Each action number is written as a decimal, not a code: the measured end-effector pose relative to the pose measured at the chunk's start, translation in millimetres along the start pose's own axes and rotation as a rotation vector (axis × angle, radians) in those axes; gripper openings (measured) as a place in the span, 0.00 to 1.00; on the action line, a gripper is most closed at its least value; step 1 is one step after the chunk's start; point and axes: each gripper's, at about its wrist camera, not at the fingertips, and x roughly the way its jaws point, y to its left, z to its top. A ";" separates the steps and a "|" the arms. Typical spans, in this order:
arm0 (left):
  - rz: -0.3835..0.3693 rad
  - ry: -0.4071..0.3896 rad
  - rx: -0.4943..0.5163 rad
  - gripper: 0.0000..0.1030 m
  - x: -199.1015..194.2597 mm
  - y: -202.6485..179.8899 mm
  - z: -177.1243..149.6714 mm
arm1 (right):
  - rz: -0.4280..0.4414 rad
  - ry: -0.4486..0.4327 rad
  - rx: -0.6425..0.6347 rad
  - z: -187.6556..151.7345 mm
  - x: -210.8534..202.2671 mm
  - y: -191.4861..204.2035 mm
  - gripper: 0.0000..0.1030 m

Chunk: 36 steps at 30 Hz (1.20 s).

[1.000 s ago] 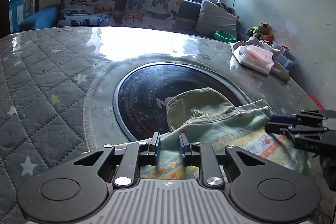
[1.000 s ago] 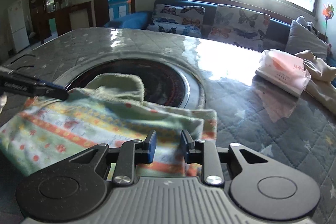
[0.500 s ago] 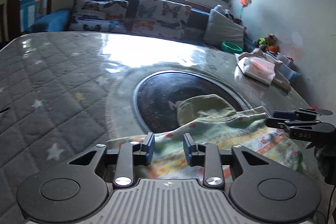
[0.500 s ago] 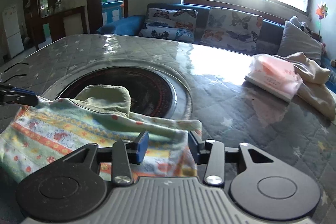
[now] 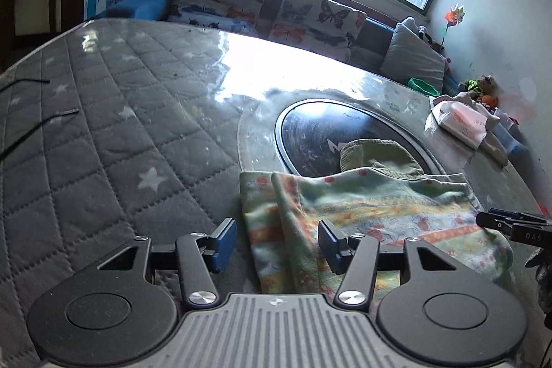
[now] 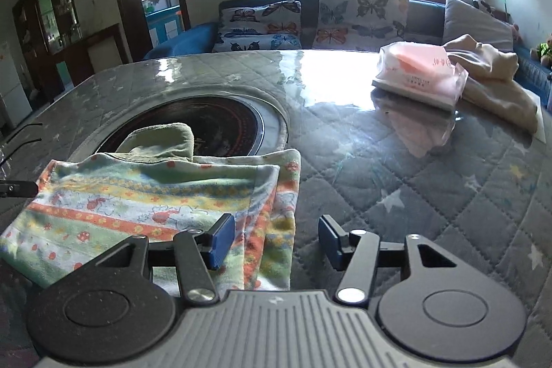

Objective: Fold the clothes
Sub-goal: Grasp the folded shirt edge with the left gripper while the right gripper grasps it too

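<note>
garment (image 5: 362, 212) on table (image 5: 103, 133), partly over round inset (image 5: 310, 133)

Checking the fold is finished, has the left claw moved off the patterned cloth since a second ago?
Yes. The left claw has slid left relative to the dark round plate; its jaws are opening, no longer pinching the patterned cloth, whose edge lies loose between them.

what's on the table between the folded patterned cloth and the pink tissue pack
Nothing: in the right wrist view, only bare quilted table cover under a glossy sheet lies between the patterned cloth and the pink tissue pack.
</note>
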 end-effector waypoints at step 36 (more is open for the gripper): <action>-0.281 0.117 0.166 0.10 35.8 -96.9 -2.1 | -0.227 -0.003 0.061 -39.4 -82.2 -37.2 0.09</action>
